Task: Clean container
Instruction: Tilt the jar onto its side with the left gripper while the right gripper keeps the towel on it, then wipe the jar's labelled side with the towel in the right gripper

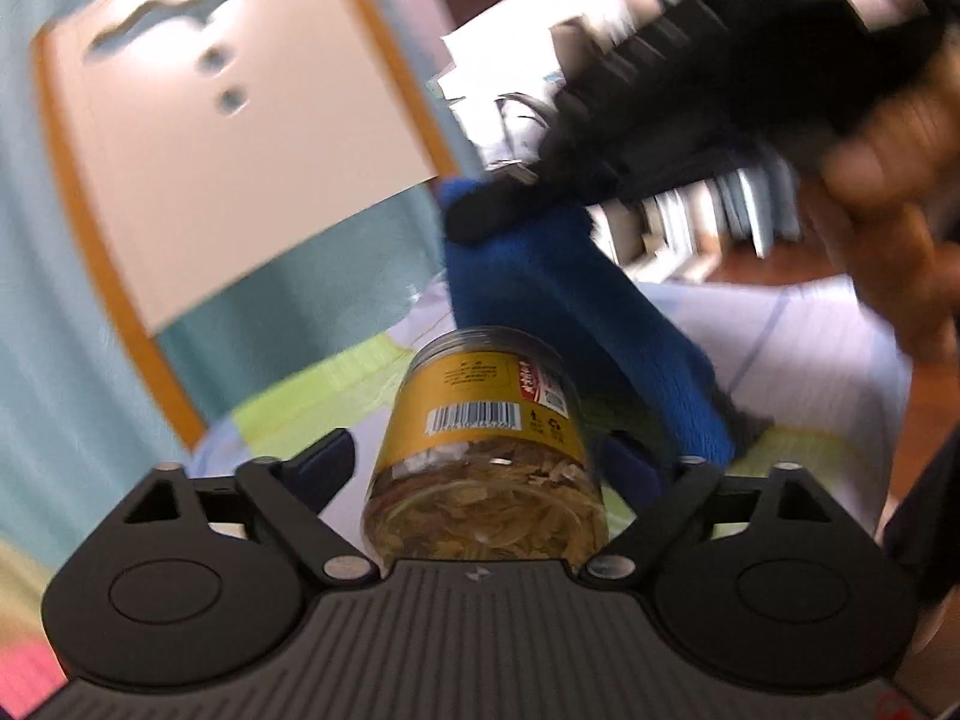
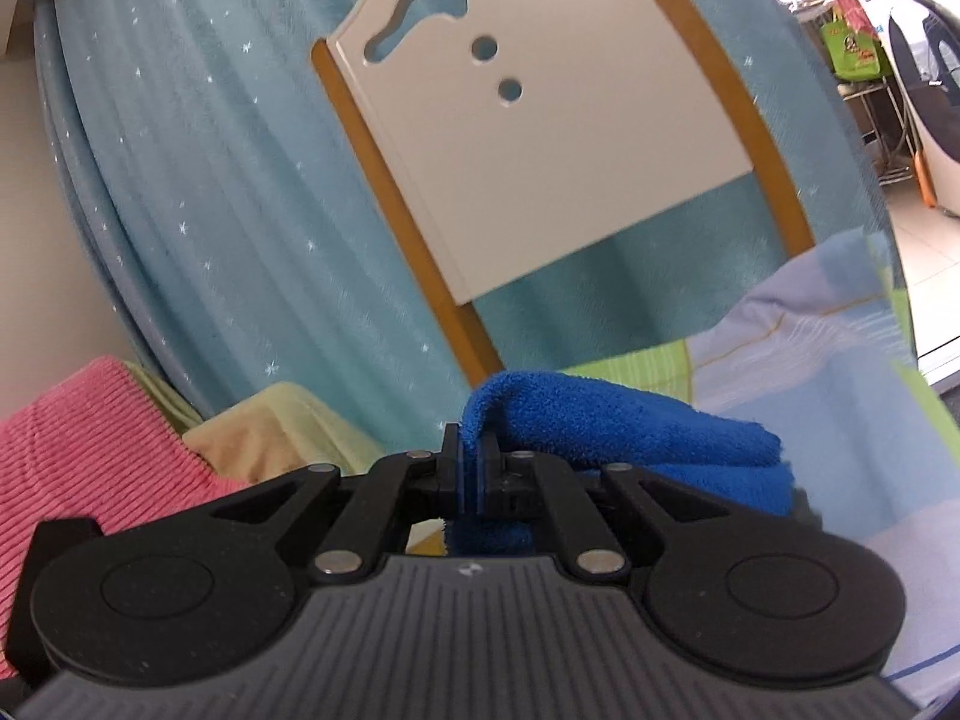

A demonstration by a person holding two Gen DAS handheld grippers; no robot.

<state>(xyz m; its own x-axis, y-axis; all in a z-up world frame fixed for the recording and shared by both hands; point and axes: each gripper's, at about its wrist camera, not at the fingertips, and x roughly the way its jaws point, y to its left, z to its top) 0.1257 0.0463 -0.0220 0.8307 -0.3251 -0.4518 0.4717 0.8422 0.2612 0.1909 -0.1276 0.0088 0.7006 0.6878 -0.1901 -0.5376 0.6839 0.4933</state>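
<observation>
Nearest the left wrist camera, the left gripper (image 1: 480, 468) stands with its fingers spread wide on either side of a clear container (image 1: 486, 456) with a yellow label and a barcode, packed with dry brownish flakes; whether the pads actually press its sides cannot be told. Only this view shows the container, and, right of it, a blue towel (image 1: 576, 324) hanging down to just behind and beside it from the blurred right gripper (image 1: 480, 216), with a person's hand (image 1: 888, 192) farther right. The right wrist view shows instead that gripper's fingers (image 2: 474, 468) closed tight on a fold of the towel, and, left of the towel, a pink ribbed cloth (image 2: 90, 444) and a pale yellow cloth (image 2: 282, 426). Under the container lies a tablecloth (image 1: 810, 348) in light blue, lime green and white blocks. Behind the container stands a white chair back (image 2: 540, 138) with orange posts, against a teal curtain (image 2: 210, 180) dotted with small stars.
</observation>
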